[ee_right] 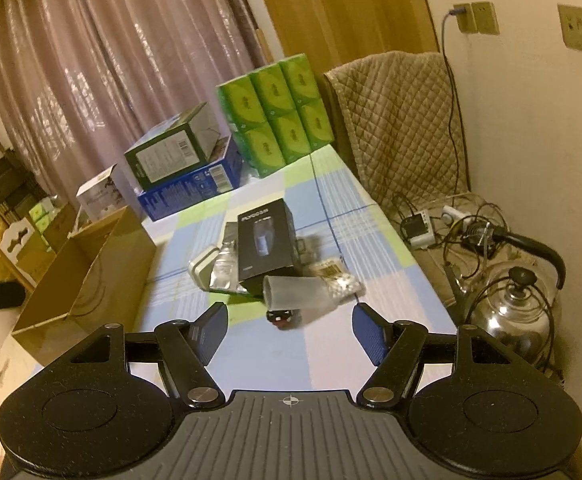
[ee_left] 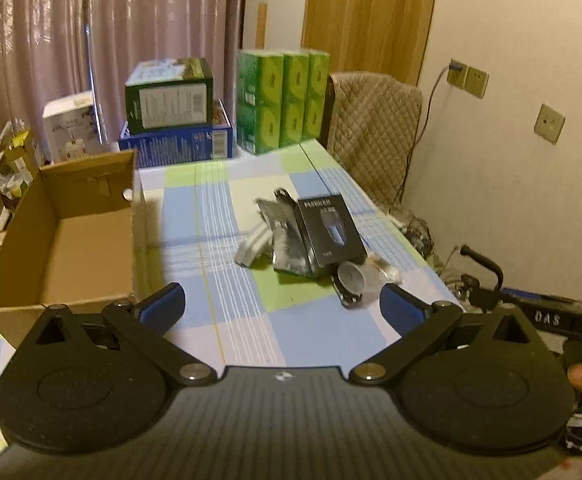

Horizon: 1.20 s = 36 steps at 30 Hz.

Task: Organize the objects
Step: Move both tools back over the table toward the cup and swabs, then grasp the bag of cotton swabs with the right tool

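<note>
nothing packed yet: cardboard box (ee_left: 71, 240) at the counter's (ee_left: 219, 280) left edge sits empty, black box (ee_left: 329, 230) and clutter mid-counter; left tongs (ee_left: 281, 306) and right tongs (ee_right: 289, 330) both spread, holding nothing.

one cardboard box (ee_left: 71, 248), six green packs (ee_right: 279, 116)

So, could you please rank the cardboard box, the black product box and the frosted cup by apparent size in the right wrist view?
1. cardboard box, clearly largest
2. black product box
3. frosted cup, smallest, though it lies nearer the camera
</note>
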Each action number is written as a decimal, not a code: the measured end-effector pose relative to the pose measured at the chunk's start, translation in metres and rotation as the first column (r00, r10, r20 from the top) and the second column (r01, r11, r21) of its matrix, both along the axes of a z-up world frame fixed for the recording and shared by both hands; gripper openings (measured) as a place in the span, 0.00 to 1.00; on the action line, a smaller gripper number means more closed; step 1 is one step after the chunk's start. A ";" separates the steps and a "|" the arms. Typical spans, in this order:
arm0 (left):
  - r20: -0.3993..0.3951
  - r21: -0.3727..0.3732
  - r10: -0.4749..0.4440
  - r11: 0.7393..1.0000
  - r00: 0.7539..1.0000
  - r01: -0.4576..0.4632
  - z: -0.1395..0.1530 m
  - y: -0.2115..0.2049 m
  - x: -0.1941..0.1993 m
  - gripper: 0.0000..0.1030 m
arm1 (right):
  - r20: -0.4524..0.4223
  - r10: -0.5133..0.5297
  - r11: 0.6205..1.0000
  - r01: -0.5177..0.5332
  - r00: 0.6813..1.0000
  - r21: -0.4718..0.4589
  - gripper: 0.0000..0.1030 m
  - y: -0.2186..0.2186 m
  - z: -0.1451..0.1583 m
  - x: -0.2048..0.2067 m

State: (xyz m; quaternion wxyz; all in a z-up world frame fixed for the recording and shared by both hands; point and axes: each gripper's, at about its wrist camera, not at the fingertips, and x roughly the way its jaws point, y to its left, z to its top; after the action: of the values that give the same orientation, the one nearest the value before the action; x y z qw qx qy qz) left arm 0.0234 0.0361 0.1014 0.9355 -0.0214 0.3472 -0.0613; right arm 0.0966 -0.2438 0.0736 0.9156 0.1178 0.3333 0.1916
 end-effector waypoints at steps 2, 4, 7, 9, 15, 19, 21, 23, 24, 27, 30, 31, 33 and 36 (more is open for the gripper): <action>-0.012 0.010 -0.008 1.000 1.000 0.008 -0.003 -0.006 0.002 0.99 | -0.015 -0.011 1.000 0.012 1.000 0.028 0.64 -0.007 -0.005 0.005; -0.016 0.026 -0.009 1.000 1.000 0.009 -0.005 -0.013 0.005 0.99 | -0.023 -0.014 0.999 0.014 1.000 0.038 0.64 -0.013 -0.009 0.009; -0.013 0.022 -0.011 1.000 1.000 0.011 -0.009 -0.020 0.010 0.99 | -0.027 -0.010 1.000 0.011 1.000 0.021 0.64 -0.018 -0.014 0.015; -0.018 0.019 -0.019 1.000 1.000 0.019 -0.014 -0.023 0.014 0.99 | -0.030 -0.010 1.000 0.010 1.000 0.005 0.64 -0.020 -0.016 0.020; -0.046 0.012 -0.086 0.996 0.995 0.087 -0.039 -0.036 0.034 0.99 | -0.033 -0.007 1.000 0.006 0.999 -0.027 0.64 -0.019 -0.022 0.037; -0.068 0.012 -0.123 0.992 0.990 0.124 -0.062 -0.045 0.051 0.99 | -0.038 0.014 0.999 -0.016 0.999 -0.039 0.64 -0.018 -0.032 0.055; -0.076 0.006 -0.138 0.990 0.987 0.139 -0.075 -0.048 0.062 0.99 | -0.052 0.034 0.998 -0.037 0.998 -0.052 0.64 -0.017 -0.042 0.069; -0.085 -0.006 -0.140 0.990 0.986 0.140 -0.088 -0.050 0.076 0.99 | -0.068 0.048 0.996 -0.053 0.996 -0.076 0.64 -0.015 -0.051 0.083; -0.092 -0.014 -0.146 0.989 0.985 0.145 -0.093 -0.051 0.082 0.98 | -0.073 0.057 0.995 -0.062 0.996 -0.082 0.64 -0.014 -0.055 0.090; -0.097 -0.031 -0.166 0.986 0.981 0.164 -0.109 -0.055 0.103 0.98 | -0.072 0.099 0.989 -0.106 0.993 -0.108 0.64 -0.008 -0.065 0.111; -0.101 -0.042 -0.187 0.982 0.977 0.183 -0.124 -0.060 0.121 0.98 | -0.083 0.133 0.982 -0.142 0.988 -0.121 0.61 -0.003 -0.077 0.132; -0.100 -0.041 -0.195 0.981 0.976 0.191 -0.129 -0.062 0.126 0.98 | -0.084 0.142 0.979 -0.153 0.986 -0.136 0.59 0.000 -0.081 0.138; -0.100 -0.039 -0.210 0.977 0.973 0.207 -0.137 -0.064 0.136 0.98 | -0.087 0.162 0.970 -0.175 0.983 -0.171 0.49 0.005 -0.092 0.151; -0.103 -0.045 -0.226 0.974 0.969 0.222 -0.150 -0.062 0.146 0.98 | -0.118 0.176 0.962 -0.196 0.977 -0.189 0.45 0.014 -0.109 0.170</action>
State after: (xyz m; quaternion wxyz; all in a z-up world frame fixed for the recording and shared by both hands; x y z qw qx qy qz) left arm 0.1696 -0.0261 -0.0485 0.9021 -0.0011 0.3962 -0.1711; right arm 0.2662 -0.2299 -0.0352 0.8828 0.0030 0.4060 0.2362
